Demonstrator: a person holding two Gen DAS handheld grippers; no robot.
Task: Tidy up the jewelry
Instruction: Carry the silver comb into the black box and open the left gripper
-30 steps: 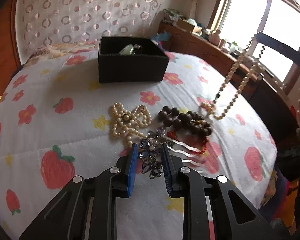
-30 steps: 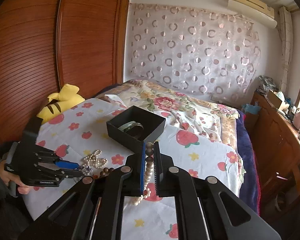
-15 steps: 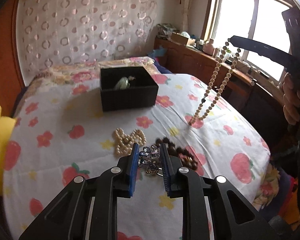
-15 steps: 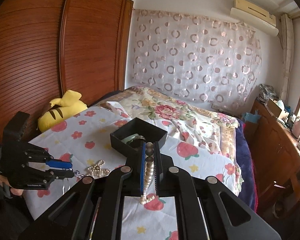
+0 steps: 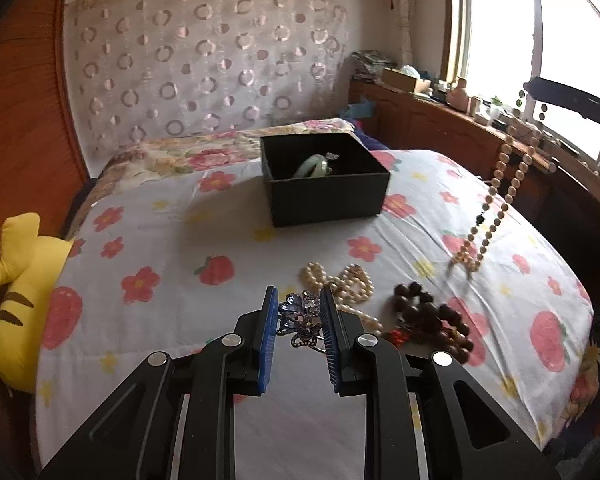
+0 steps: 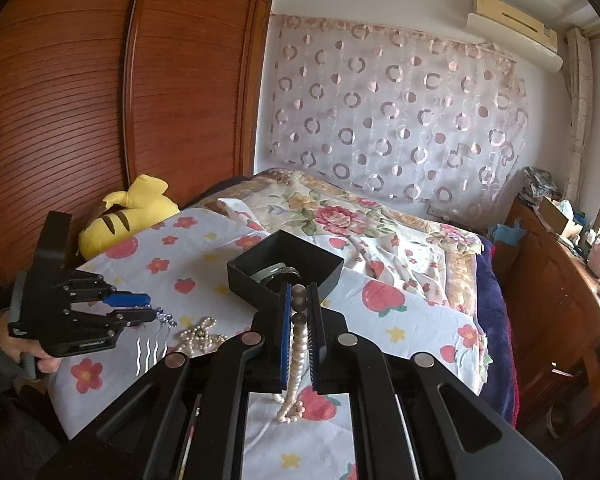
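Note:
My left gripper (image 5: 299, 300) is shut on a blue jewelled hair comb (image 5: 300, 316) and holds it above the bed; the right wrist view (image 6: 152, 312) shows its silver prongs hanging down. My right gripper (image 6: 299, 294) is shut on a long cream bead necklace (image 6: 294, 360), which dangles over the bed in the left wrist view (image 5: 496, 200). A black open box (image 5: 324, 178) stands on the flowered sheet and holds a green bangle (image 5: 312, 164). A pearl strand (image 5: 340, 280) and a dark wooden bead bracelet (image 5: 428, 316) lie on the sheet.
A yellow plush toy (image 5: 16, 292) lies at the bed's left edge by the wooden wardrobe (image 6: 100, 100). A wooden sideboard (image 5: 440, 128) with clutter runs under the window on the right. A floral quilt (image 6: 340, 216) lies behind the box.
My left gripper has lifted with the hair comb between its fingers, away from the jewelry pile. My right gripper has risen with the cream necklace, whose end now hangs just above the sheet.

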